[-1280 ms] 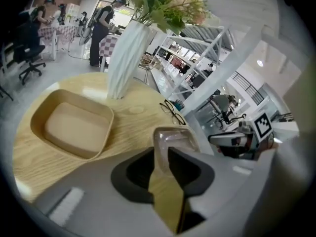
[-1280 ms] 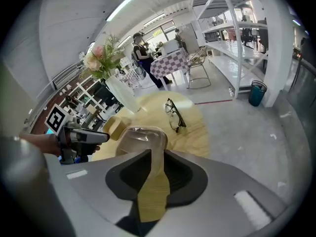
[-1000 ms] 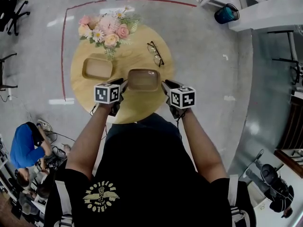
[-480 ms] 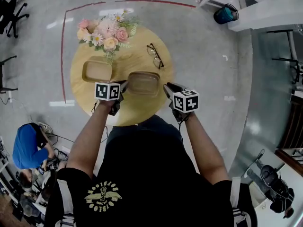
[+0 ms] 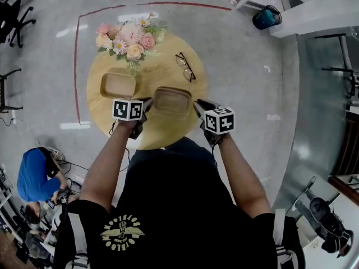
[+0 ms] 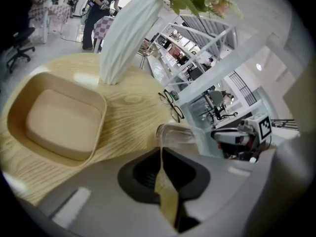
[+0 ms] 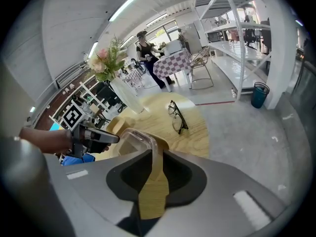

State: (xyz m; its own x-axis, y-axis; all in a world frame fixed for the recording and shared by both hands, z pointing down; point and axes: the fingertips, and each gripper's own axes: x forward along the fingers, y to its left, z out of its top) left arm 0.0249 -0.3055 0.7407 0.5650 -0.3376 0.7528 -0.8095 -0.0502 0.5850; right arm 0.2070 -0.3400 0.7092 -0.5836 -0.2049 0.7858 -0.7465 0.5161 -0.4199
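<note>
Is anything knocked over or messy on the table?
Nothing stands out. The vase stands upright, the glasses lie flat, the empty tray sits on the table, and the left gripper and right gripper hold the second tray's ends.

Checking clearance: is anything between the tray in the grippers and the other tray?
Nothing visible does. The left gripper and right gripper are shut on the held tray; only bare table separates it from the other tray. The glasses lie farther back.

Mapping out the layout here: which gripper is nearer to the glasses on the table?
Right. The right gripper grips the held tray at its right end, with the glasses lying just beyond; the left gripper grips its left end, farther off.
</note>
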